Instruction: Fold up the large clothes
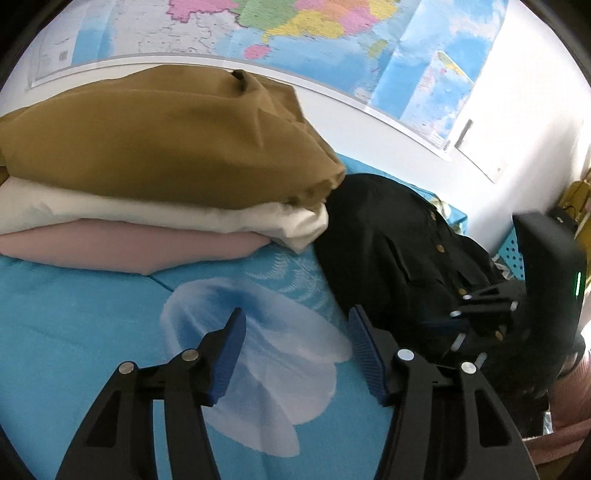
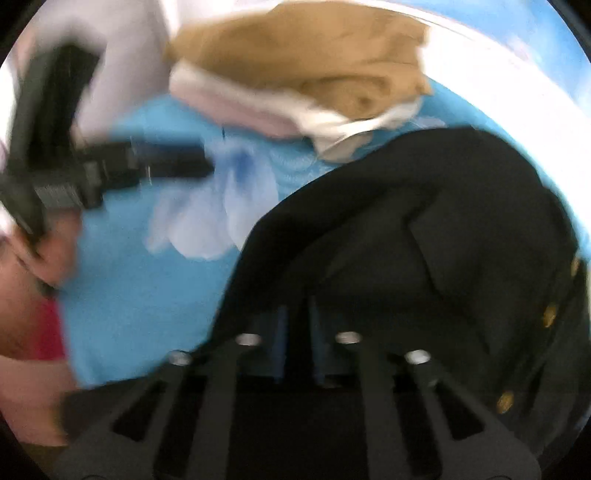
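A black button-up shirt [image 1: 388, 240] [image 2: 443, 240] with gold buttons lies crumpled on the blue bedsheet [image 1: 92, 314]. In the blurred right wrist view, my right gripper [image 2: 297, 314] is shut, its blue pads close together on a fold of the shirt. The left wrist view shows the same right gripper [image 1: 443, 325] low on the shirt's near edge. My left gripper [image 1: 297, 314] [image 2: 205, 162] is open above a white flower print on the sheet, just left of the shirt, with nothing between its fingers.
A folded stack lies behind on the bed: a brown garment [image 1: 166, 140] on a white one [image 1: 184, 214] on a pink one [image 1: 129, 247]. A map [image 1: 295, 22] hangs on the white wall. A person's hand [image 2: 37, 258] holds the left gripper.
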Demonstrator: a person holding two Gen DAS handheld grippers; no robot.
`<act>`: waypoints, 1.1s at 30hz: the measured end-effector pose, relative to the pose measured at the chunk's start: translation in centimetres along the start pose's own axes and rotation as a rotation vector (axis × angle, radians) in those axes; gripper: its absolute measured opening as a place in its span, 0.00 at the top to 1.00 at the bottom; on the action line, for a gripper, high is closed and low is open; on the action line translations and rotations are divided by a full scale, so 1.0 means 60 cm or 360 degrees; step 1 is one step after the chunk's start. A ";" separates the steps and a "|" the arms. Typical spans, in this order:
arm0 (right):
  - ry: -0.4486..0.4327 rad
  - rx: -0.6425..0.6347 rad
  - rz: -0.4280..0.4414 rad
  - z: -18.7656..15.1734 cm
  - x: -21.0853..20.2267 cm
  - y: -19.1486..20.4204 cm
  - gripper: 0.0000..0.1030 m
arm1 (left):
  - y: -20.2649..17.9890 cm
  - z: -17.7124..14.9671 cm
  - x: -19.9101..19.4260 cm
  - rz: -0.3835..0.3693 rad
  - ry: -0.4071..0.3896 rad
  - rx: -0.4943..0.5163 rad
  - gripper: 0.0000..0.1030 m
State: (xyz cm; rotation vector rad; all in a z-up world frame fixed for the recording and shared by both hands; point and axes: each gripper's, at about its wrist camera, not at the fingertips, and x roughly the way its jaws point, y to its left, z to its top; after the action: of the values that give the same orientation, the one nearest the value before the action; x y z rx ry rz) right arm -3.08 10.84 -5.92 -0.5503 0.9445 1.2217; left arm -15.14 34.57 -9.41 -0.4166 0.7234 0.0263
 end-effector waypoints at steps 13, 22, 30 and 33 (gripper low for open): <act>-0.0397 0.0490 0.0106 -0.091 -0.194 -0.149 0.96 | -0.154 -0.046 0.095 -0.0437 0.0291 0.0330 0.33; -0.0448 0.0486 0.0193 -0.103 -0.191 -0.154 0.96 | -0.178 -0.011 0.042 -0.0182 0.0155 0.0399 0.96; -0.0382 0.0306 0.0306 -0.052 -0.124 -0.088 0.95 | -0.258 -0.002 -0.096 0.0802 -0.0214 0.1156 0.73; -0.0330 0.0279 0.0308 -0.035 -0.086 -0.076 0.95 | -0.215 -0.009 -0.079 0.0879 -0.0094 0.1150 0.61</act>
State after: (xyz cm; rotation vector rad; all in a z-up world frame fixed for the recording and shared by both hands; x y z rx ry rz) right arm 0.33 5.12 -3.23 -0.1918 0.9318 1.3248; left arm -16.93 23.10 -2.07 0.4789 0.7200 0.2865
